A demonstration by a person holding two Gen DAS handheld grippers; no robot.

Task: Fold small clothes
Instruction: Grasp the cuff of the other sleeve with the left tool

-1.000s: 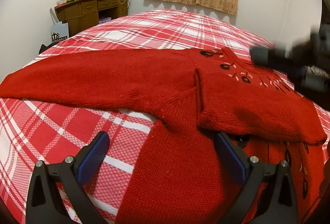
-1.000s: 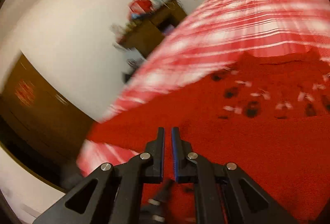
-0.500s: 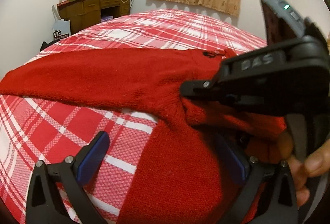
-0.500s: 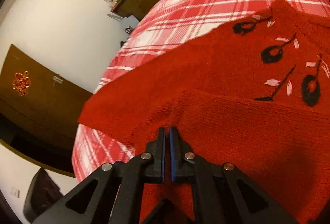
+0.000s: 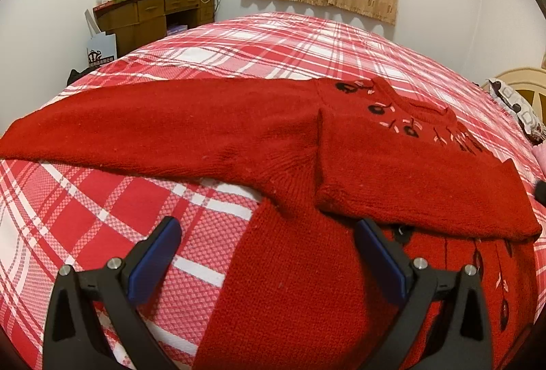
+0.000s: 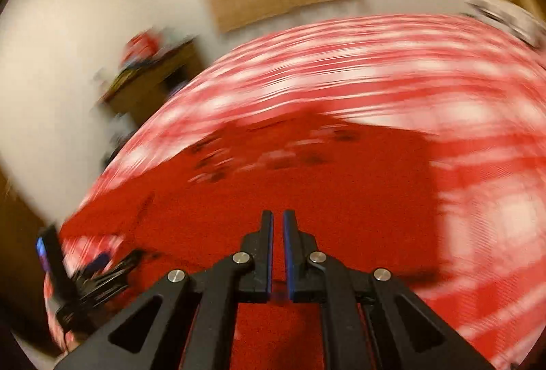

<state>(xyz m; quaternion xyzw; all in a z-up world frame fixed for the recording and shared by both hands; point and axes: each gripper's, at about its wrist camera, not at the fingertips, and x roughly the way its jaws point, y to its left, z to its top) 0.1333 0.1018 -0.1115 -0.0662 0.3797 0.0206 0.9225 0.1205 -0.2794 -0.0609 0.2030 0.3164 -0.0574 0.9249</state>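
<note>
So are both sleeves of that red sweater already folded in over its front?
No: only one sleeve lies folded across the red sweater; the other sleeve is stretched straight out over the plaid bedspread.

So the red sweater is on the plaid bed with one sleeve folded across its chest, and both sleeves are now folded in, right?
Not quite. The red sweater does lie on the plaid bed, and one sleeve is folded across its chest, but the other sleeve is stretched out flat to the side, not folded in. The left wrist view shows this clearly.
</note>
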